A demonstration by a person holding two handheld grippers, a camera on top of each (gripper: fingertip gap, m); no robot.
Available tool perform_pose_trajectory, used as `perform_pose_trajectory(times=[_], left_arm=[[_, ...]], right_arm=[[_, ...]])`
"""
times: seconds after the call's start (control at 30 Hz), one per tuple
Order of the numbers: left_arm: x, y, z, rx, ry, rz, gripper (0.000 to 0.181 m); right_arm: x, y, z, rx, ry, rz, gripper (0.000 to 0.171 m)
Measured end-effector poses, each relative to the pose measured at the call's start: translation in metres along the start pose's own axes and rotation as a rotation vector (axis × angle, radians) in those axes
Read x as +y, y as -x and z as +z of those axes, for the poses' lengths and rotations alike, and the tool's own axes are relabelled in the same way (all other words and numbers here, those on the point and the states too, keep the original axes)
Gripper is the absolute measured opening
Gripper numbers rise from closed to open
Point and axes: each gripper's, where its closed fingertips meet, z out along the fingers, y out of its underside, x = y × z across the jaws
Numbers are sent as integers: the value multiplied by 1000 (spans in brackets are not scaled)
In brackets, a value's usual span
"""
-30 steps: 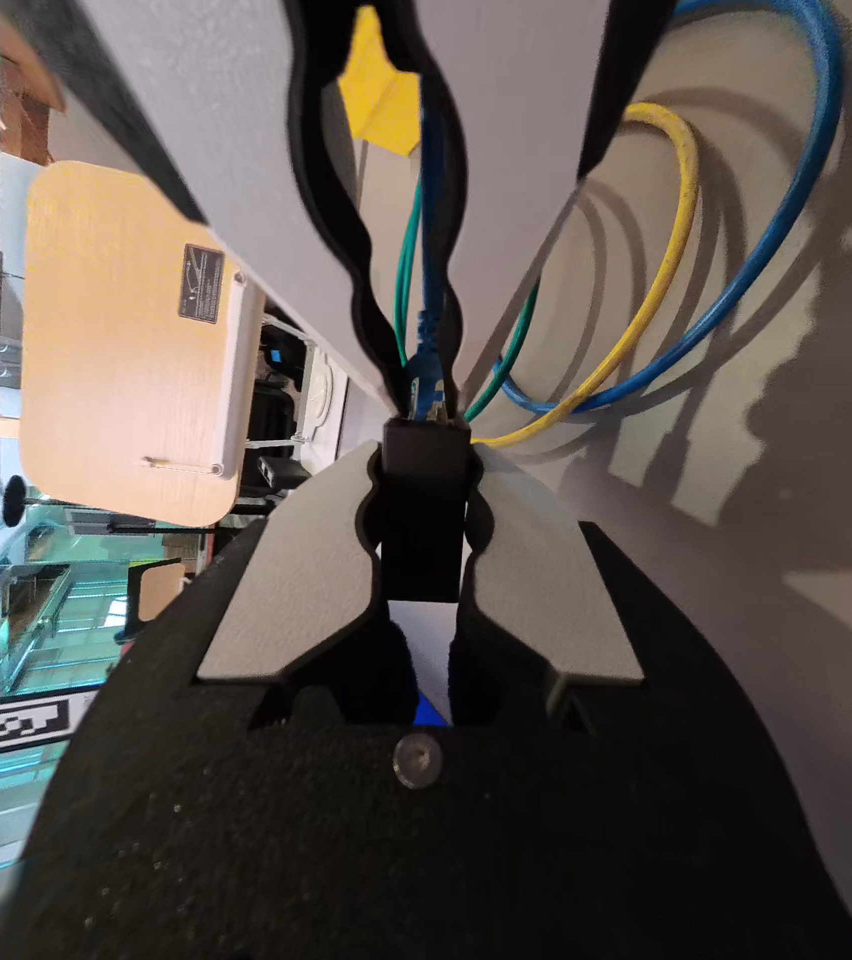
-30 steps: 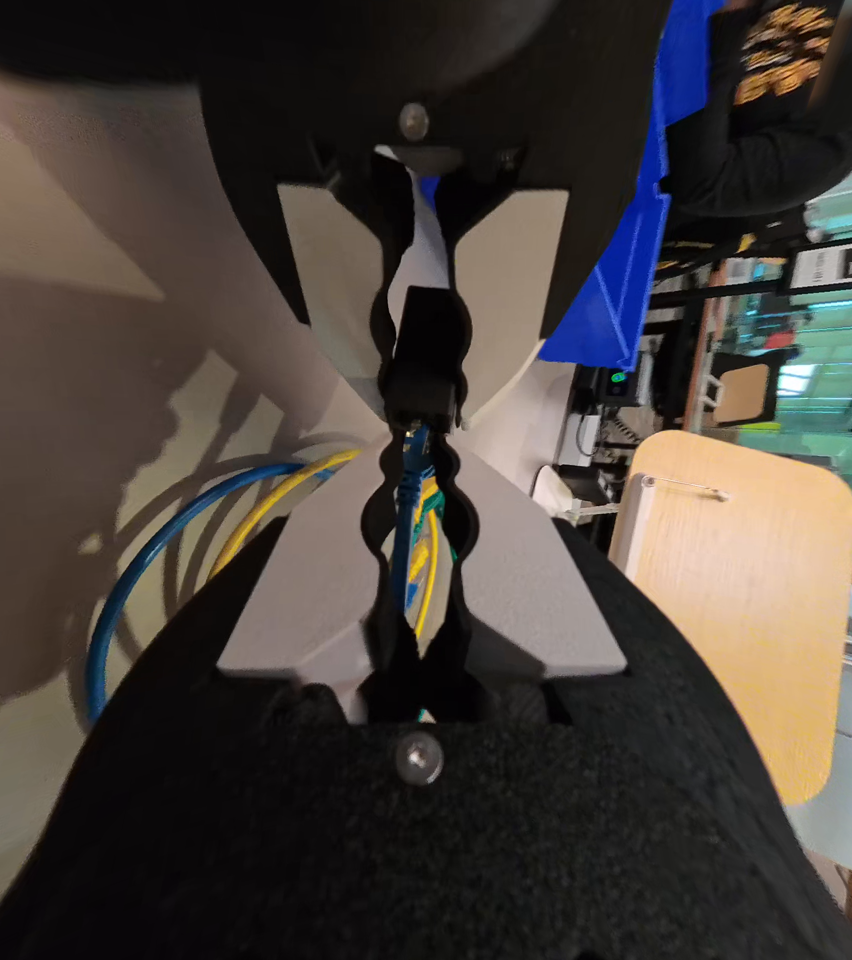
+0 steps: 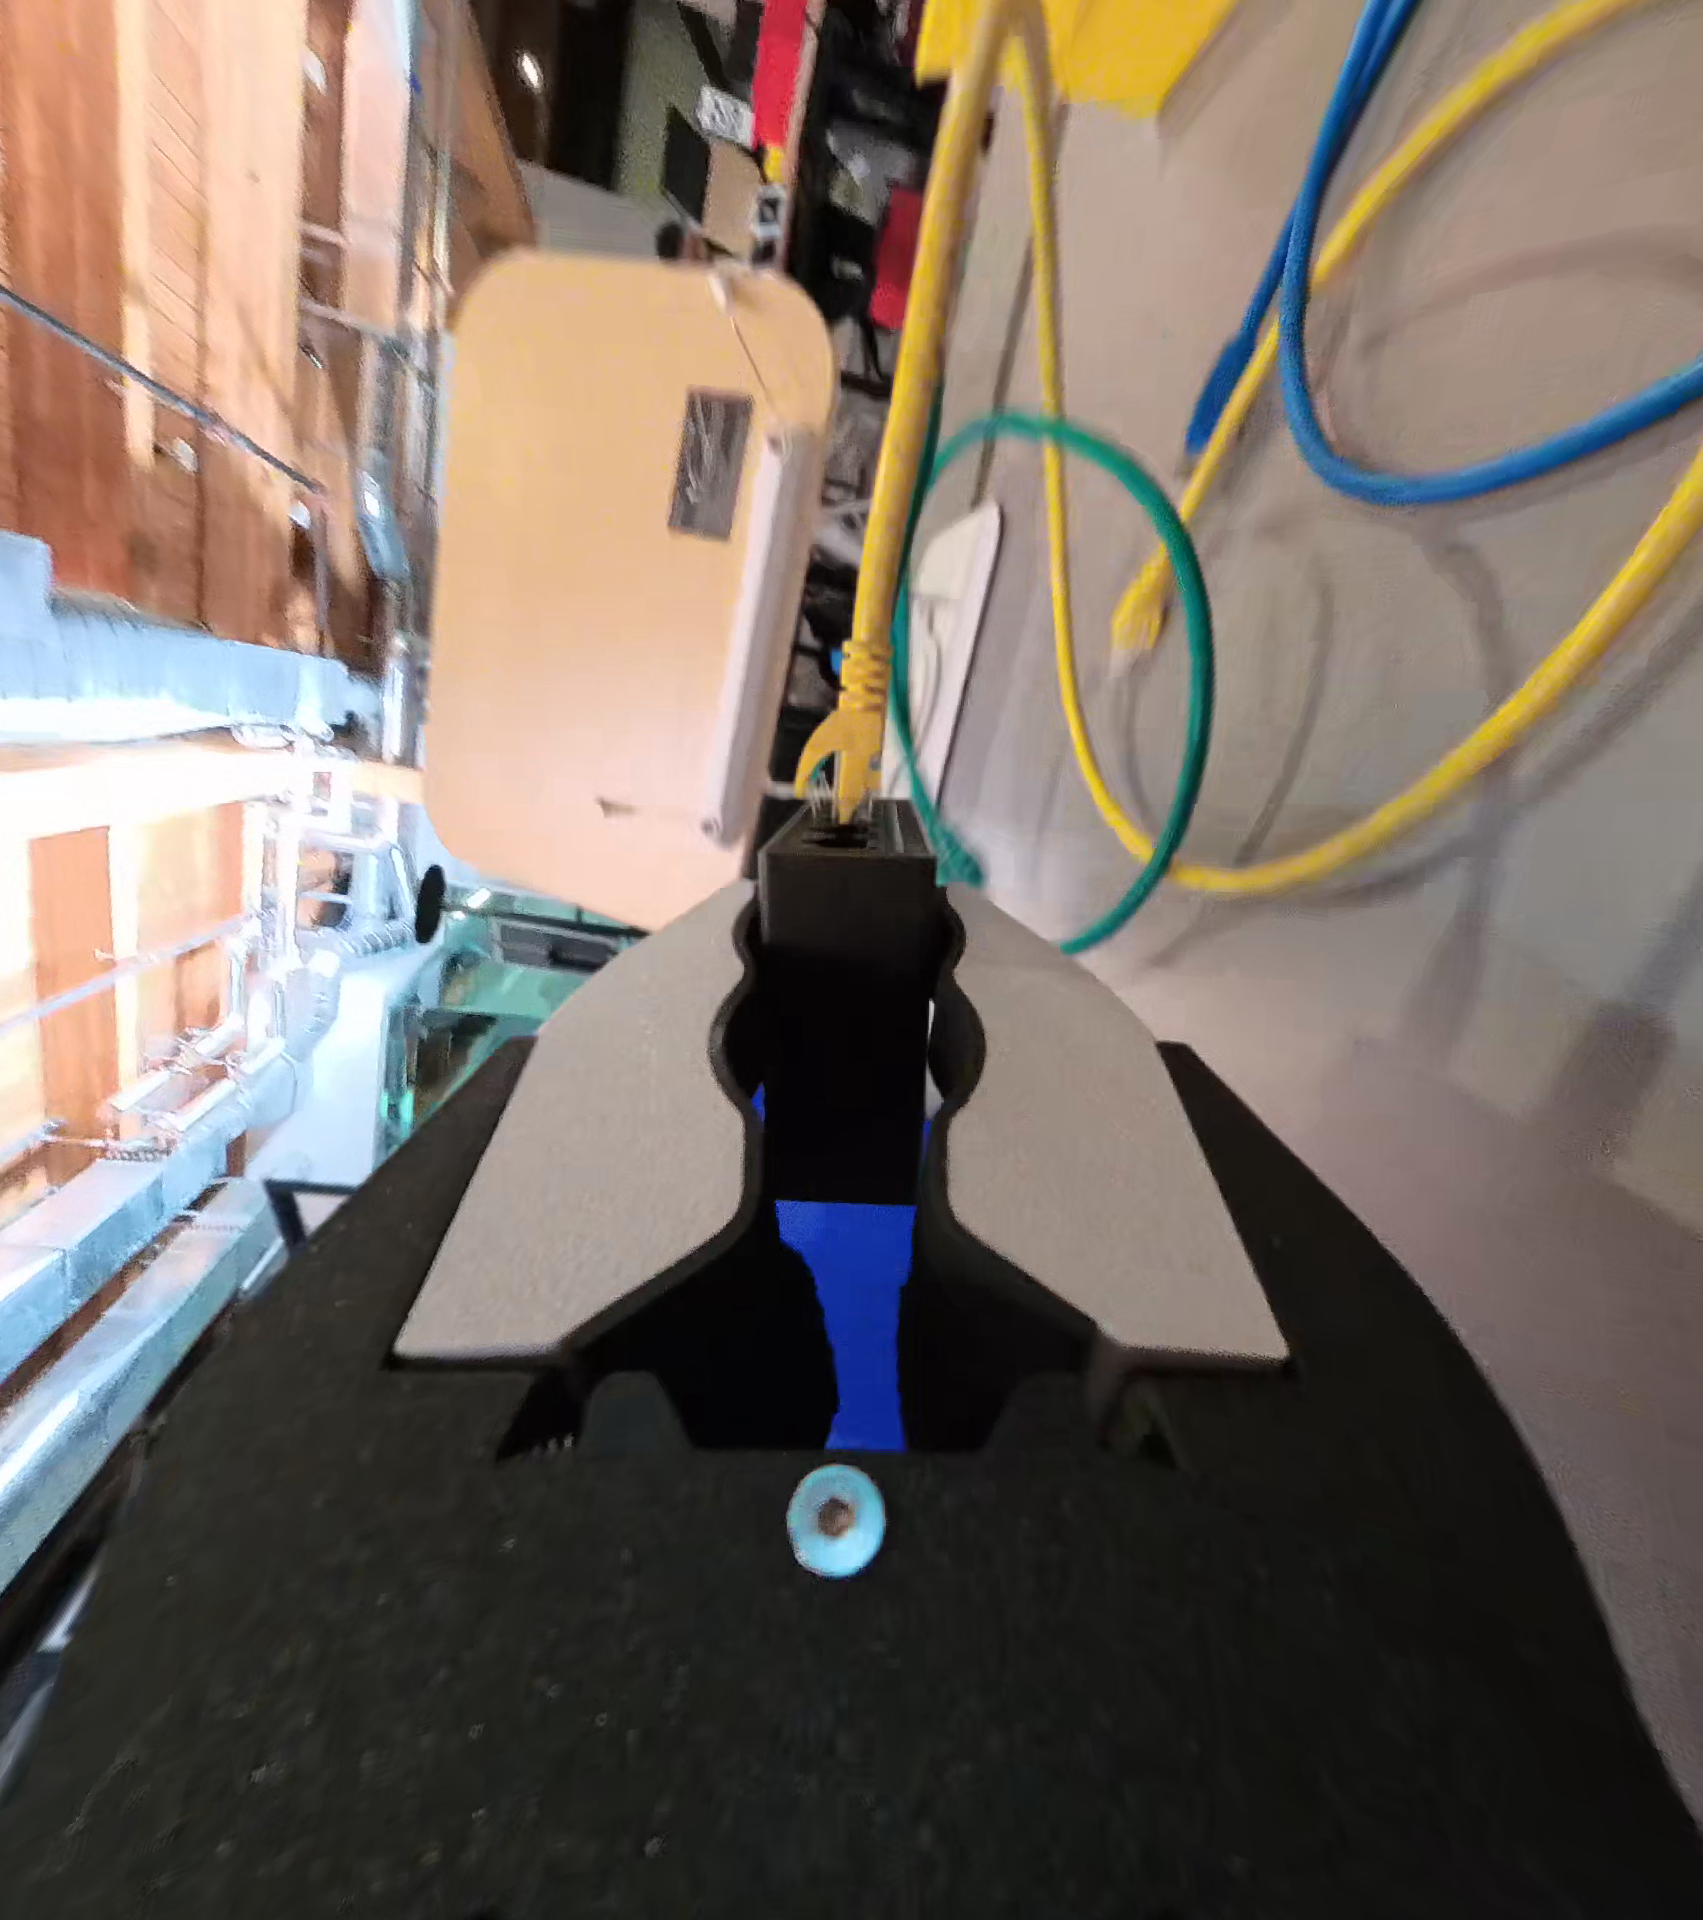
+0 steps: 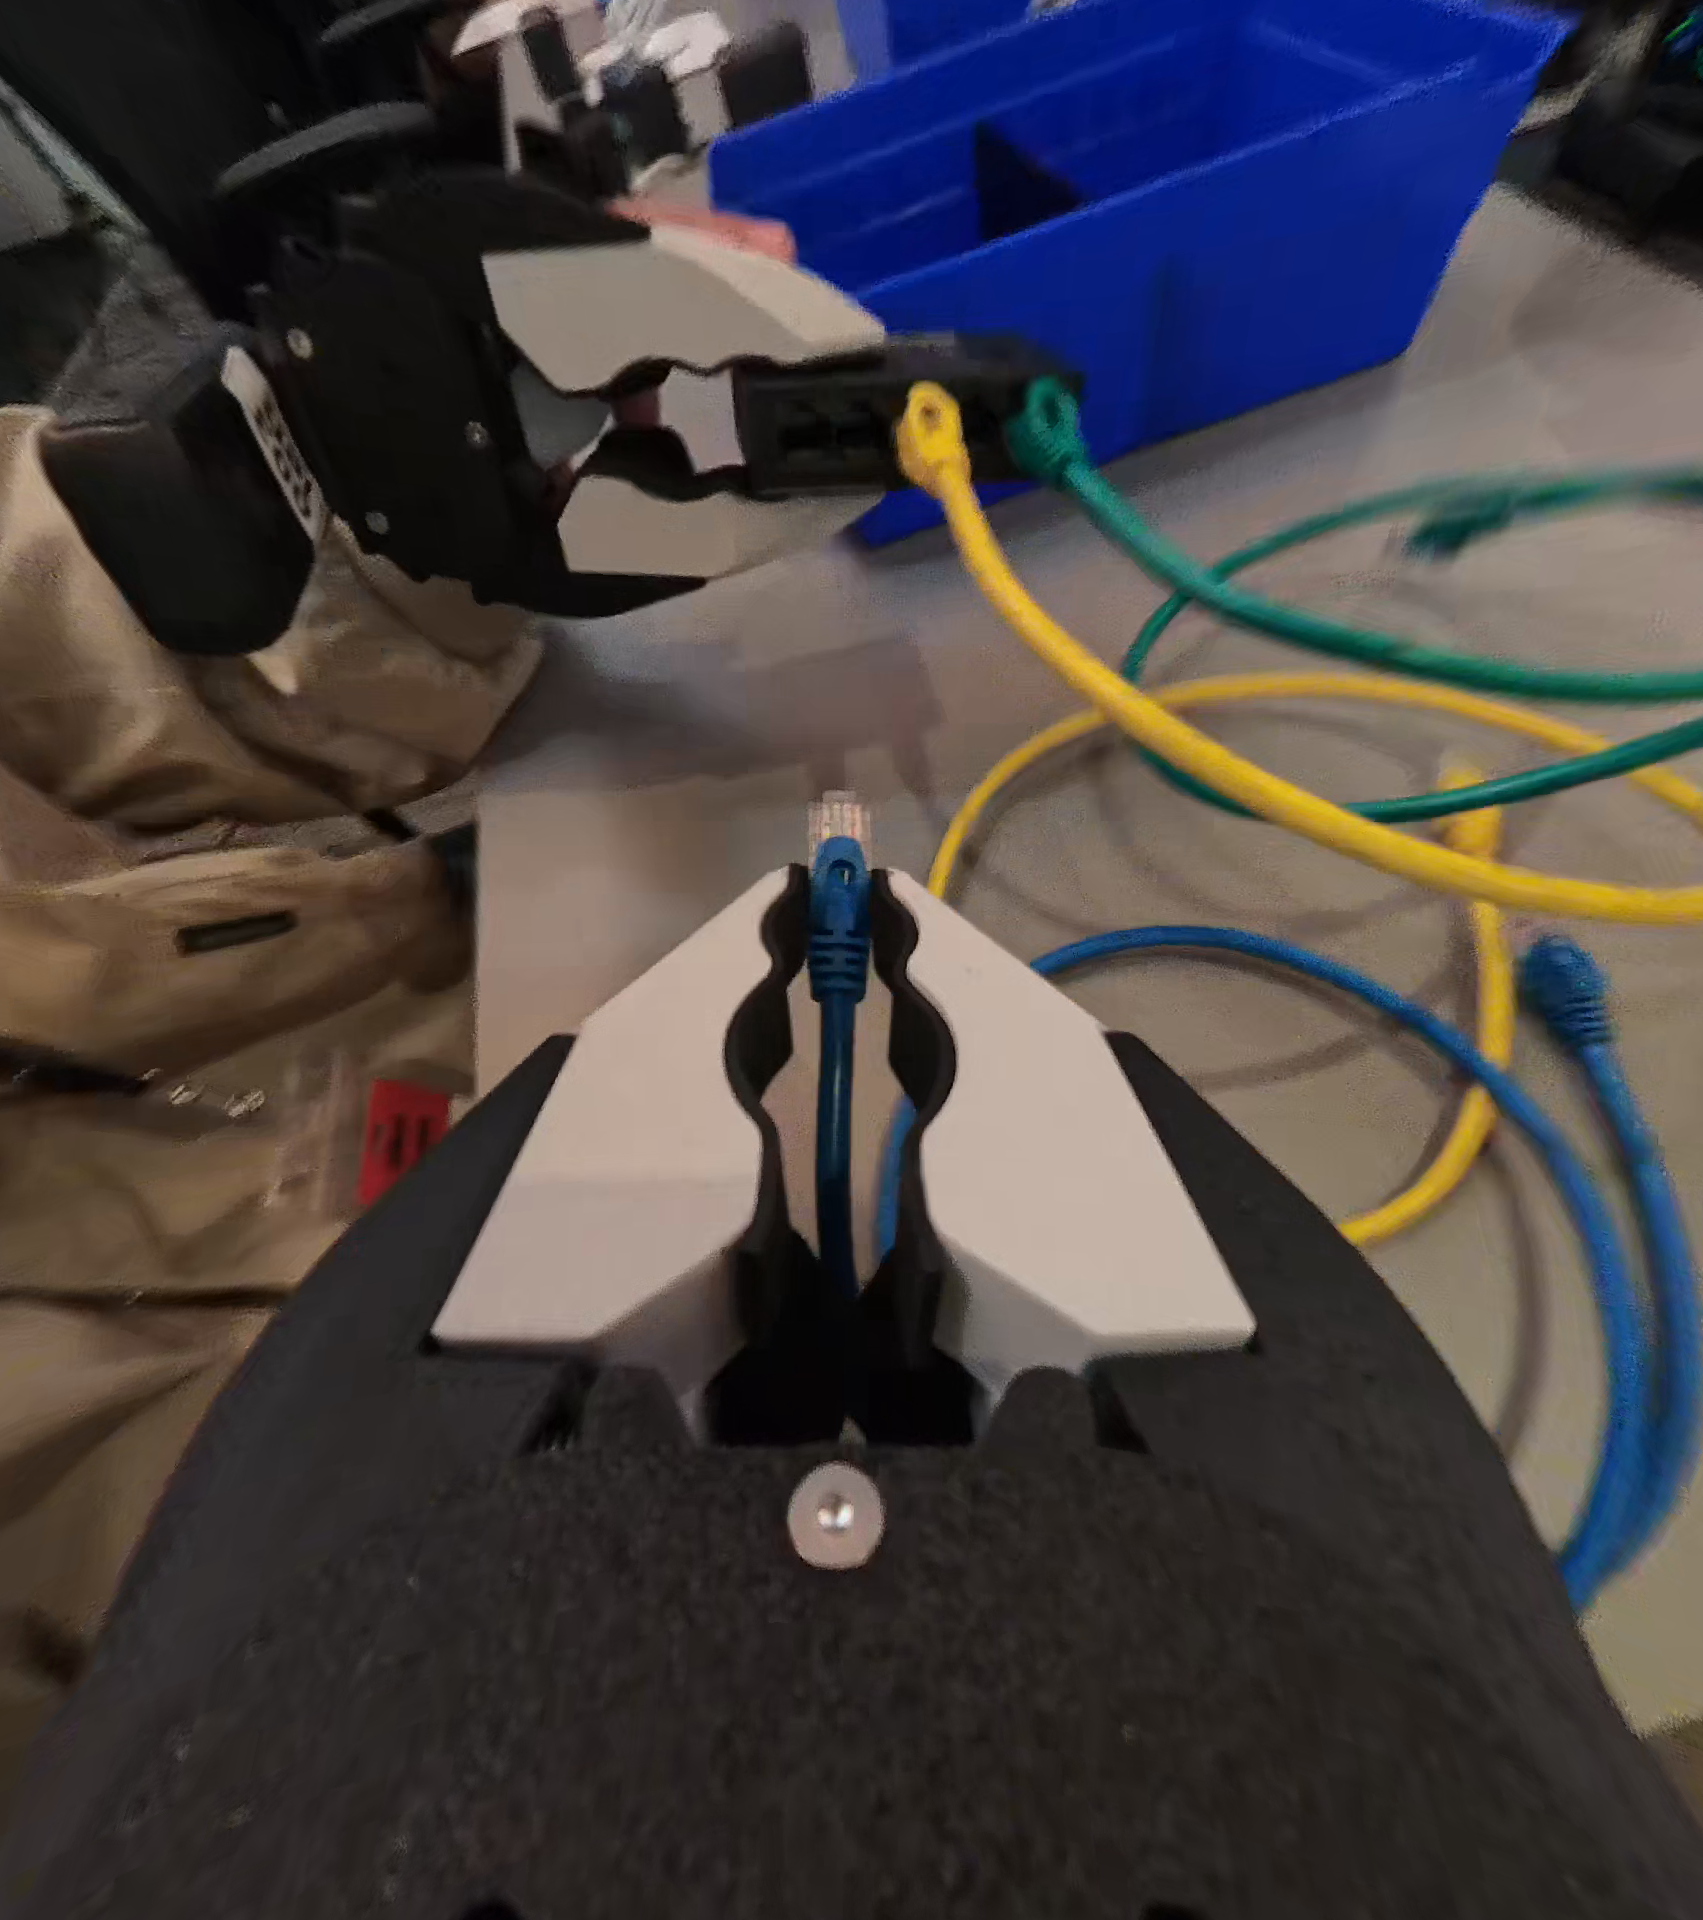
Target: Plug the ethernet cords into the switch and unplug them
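Since a second ago you've pulled the blue cord [image 4: 836,925] out of the switch [image 4: 888,421]; its plug now sits well apart from it. Your left gripper [image 4: 722,426] clamps the switch above the table [image 4: 1605,1195]; your right gripper [image 4: 839,883] pinches the blue plug. Two cords are plugged in: one yellow [image 4: 940,447], one green [image 4: 1049,436]. Any label writing is too blurred to read.

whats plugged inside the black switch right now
Two plugs sit in the switch: the yellow cord and, beside it, the green cord. Two ports nearer the left gripper look empty. The switch's far end is hidden between that gripper's fingers.
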Motion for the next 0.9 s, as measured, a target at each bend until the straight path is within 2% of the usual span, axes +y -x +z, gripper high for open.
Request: perform_pose_trajectory(times=[0.03,0.13,0.23,0.33,0.43,0.5,0.6,0.67,0.73,0.9], left_arm=[[-11,-2,0,-6,-12,-1,27],[-13,-7,3,0,-32,-33,27],[-13,0,-1,20,-80,-196,27],[-13,13,-7,3,-120,-303,27],[0,28,-10,-43,-87,-384,27],[16,37,-13,-58,-17,-403,27],[38,38,-27,-42,84,-418,27],[50,28,-40,-21,151,-382,27],[58,14,-54,4,214,-347,27],[51,-9,-70,61,237,-351,27]], right_arm=[[7,1,1,5,28,0,12],[38,0,17,68,114,-19,12],[66,-2,32,89,179,25,12],[60,-3,32,95,104,59,20],[36,-18,12,168,-32,45,35],[27,-33,-9,269,-83,53,38],[42,-43,-33,418,-30,42,40],[66,-67,-61,697,18,66,38],[84,-82,-82,899,22,94,38],[119,-102,-86,1053,130,230,38]])
